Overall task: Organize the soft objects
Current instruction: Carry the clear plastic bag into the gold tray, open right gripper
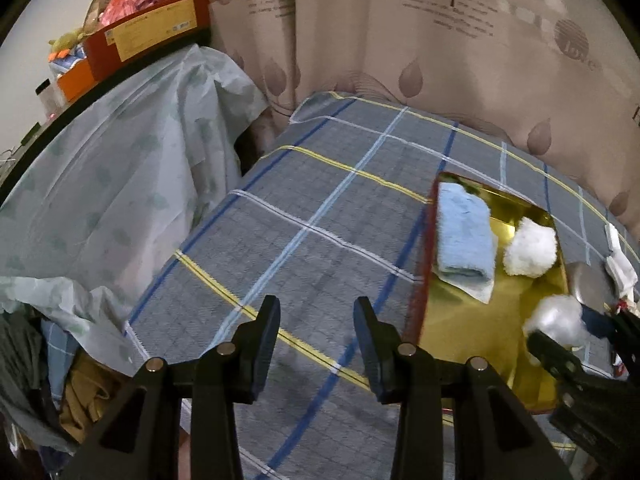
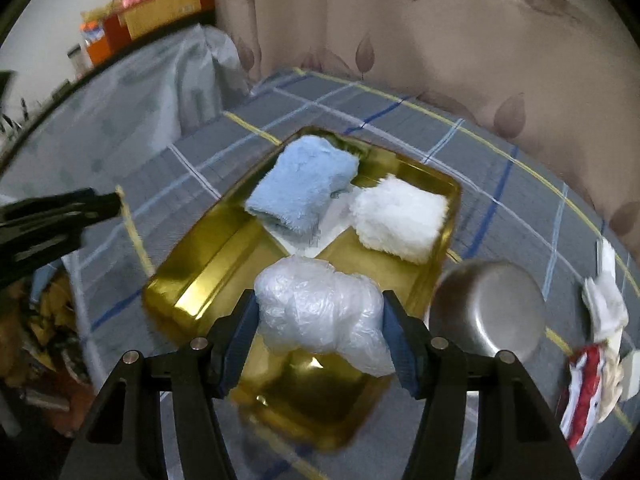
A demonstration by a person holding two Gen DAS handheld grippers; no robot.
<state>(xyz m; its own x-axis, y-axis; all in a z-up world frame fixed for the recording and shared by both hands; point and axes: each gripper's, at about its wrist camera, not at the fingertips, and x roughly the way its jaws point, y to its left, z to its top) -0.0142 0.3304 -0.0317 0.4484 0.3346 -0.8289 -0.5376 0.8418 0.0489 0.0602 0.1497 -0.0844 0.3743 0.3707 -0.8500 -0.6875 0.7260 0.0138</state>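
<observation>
Left wrist view: the left gripper (image 1: 316, 340) hangs parted and empty over the plaid bench (image 1: 304, 216), the gold tray (image 1: 460, 320) to its right.

Right wrist view: the right gripper (image 2: 320, 336) has its fingers (image 2: 240, 328) clamped on a crumpled plastic bag (image 2: 320, 308) above the tray, where a blue towel (image 2: 304, 184) and white fluffy cloth (image 2: 400, 216) lie; a steel bowl (image 2: 488, 308) stands beside the tray.

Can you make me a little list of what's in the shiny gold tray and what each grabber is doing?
tray: gold tray on the checked cloth
in tray: blue towel, white fluffy cloth
right gripper: shut on a crumpled plastic bag, above the tray
left gripper: open, holding nothing, over the cloth
beside tray: metal bowl
</observation>
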